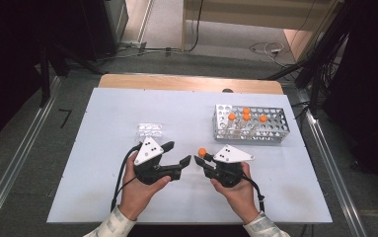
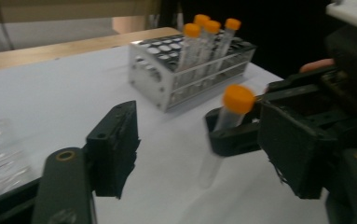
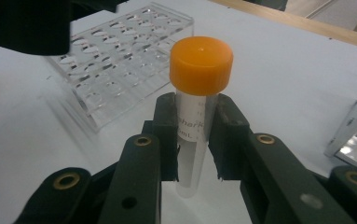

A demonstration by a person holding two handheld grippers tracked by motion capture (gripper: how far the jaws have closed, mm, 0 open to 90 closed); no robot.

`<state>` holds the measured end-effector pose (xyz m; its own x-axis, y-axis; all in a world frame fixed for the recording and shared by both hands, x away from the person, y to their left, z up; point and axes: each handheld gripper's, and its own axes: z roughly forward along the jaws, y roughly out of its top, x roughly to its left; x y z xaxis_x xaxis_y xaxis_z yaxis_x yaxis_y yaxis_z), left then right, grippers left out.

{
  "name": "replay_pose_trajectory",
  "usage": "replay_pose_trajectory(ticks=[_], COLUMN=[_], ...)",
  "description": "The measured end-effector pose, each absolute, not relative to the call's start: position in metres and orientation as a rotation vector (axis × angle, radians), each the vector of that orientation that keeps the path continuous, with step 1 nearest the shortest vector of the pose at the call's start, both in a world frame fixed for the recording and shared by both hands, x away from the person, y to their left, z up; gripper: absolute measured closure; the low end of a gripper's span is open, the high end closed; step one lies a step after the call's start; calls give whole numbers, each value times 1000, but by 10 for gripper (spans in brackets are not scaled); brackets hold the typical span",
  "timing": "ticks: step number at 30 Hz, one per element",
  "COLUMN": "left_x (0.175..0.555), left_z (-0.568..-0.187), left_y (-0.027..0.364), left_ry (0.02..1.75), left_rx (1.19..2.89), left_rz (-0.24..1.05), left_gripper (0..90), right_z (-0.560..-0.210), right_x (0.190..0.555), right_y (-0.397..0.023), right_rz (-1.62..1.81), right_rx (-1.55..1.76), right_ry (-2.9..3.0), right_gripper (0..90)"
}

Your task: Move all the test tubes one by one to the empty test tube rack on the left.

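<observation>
Both grippers sit near me: right gripper [image 1: 200, 159] clamps the tube [image 3: 197, 116] upright below its cap for handover, left gripper [image 1: 178, 153] gaping beside it, empty.

Orange-capped clear tube [image 3: 195, 116], black tongs [image 3: 197, 135], white table [image 1: 127, 113]

Even overhead light on the white table [image 1: 127, 197], dark surroundings at nine and three o'clock, motion blur across the left gripper view, clear rack [image 3: 120, 60] softly defocused, faint shadows.
</observation>
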<state>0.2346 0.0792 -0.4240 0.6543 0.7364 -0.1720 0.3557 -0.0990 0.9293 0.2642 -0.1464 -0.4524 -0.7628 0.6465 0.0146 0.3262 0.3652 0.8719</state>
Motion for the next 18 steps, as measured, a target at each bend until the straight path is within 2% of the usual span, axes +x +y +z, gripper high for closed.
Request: replay_pose_trajectory(ticks=[4, 18], left_x=[238, 248], left_z=[-421, -431], left_y=[62, 52], left_ry=[820, 802], left_rx=[1724, 1784], left_rz=[380, 382], left_gripper=[420, 660], right_z=[-453, -452], right_x=[263, 258], right_y=[-142, -134], right_rz=[1358, 1382], right_rx=[840, 804], right_ry=[2311, 2329], right_gripper=[720, 720])
